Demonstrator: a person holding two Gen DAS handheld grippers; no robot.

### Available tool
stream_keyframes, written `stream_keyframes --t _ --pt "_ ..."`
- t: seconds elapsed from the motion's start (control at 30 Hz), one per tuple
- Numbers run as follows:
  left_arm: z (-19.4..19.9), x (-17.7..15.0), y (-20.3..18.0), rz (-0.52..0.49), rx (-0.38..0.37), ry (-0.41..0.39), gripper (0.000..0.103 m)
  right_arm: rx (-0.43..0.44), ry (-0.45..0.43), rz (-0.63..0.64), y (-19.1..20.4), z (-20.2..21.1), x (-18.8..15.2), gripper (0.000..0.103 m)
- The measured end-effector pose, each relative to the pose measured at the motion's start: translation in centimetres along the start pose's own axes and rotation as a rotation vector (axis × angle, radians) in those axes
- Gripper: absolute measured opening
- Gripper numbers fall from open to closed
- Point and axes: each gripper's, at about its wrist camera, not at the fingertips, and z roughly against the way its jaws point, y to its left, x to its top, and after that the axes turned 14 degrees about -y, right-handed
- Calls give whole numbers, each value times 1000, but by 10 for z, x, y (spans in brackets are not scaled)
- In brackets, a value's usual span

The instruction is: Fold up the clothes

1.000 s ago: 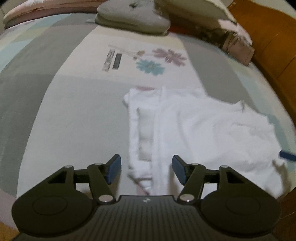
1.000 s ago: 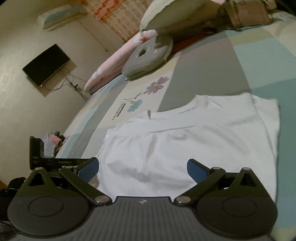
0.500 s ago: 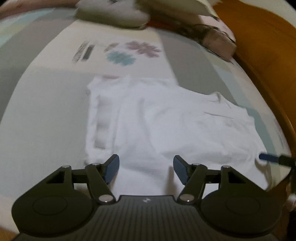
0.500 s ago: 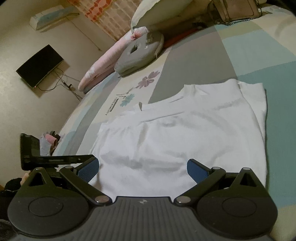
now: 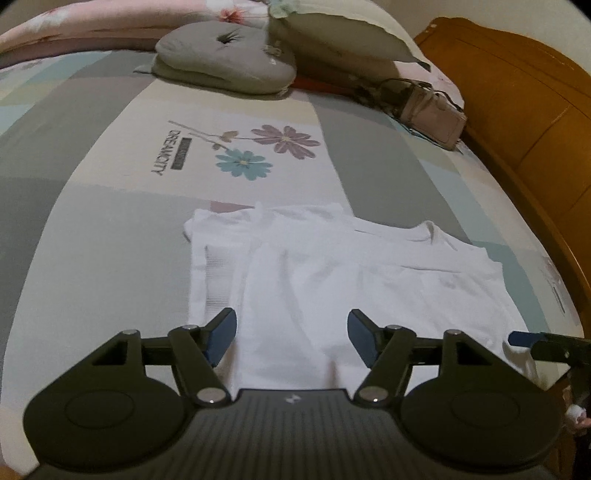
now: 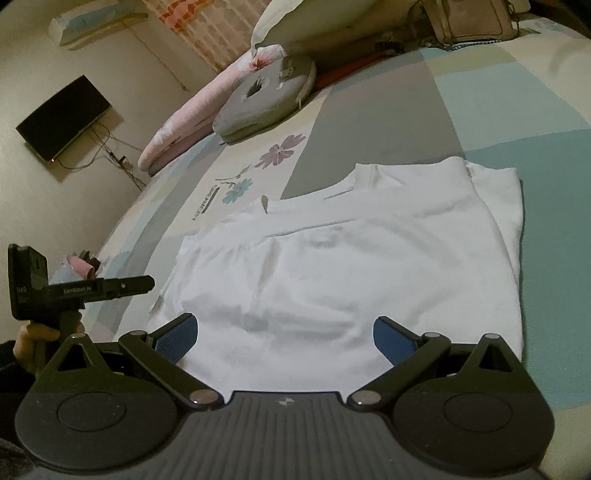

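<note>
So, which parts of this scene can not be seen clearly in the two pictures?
- White cotton T-shirt: near hem hidden behind each hand-held gripper's body, both views.
- Left hand-held gripper, jaws opening: nothing between the pads; contact with the cloth unclear.
- Beige handbag: top cut off by the right view's edge.

The near hem of the white shirt [image 5: 332, 280] is hidden behind the left gripper [image 5: 291, 334] body in the left wrist view, and behind the right gripper [image 6: 286, 336] body in the right wrist view. The hand [image 6: 31, 338] holding the left gripper is mostly covered by its handle and cut by the picture's left edge. The wooden headboard [image 5: 517, 110] runs out of view at the right. The handbag [image 6: 469, 18] is cropped at the top edge. Small things beyond the bed [image 6: 406, 122], near the left gripper, are too small to identify.
</note>
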Motion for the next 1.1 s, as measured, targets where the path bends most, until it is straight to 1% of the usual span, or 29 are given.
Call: stream_keyframes --t 0.13,0.27,0.43,0.53,0.67,0.83,0.97,1.1 --pt "-4 0 11 32 17 2 68 -9 12 29 8 -3 2 103" --pt "-5 0 26 80 27 -3 70 2 28 46 17 -10 3 103" --pt "-7 -1 42 125 35 -5 70 45 49 62 32 -18 2 103" --pt "-11 -4 51 151 37 8 70 62 69 83 42 -26 -1 103" --pt "-19 -5 57 163 18 17 70 51 111 153 59 -38 -7 103" --pt "-34 -4 61 168 -9 38 71 15 181 262 78 -54 -17 103" --pt "-46 4 63 153 -51 54 72 8 221 308 86 -64 -23 103" --pt "-61 14 68 151 -104 70 73 4 238 323 89 -71 -23 103"
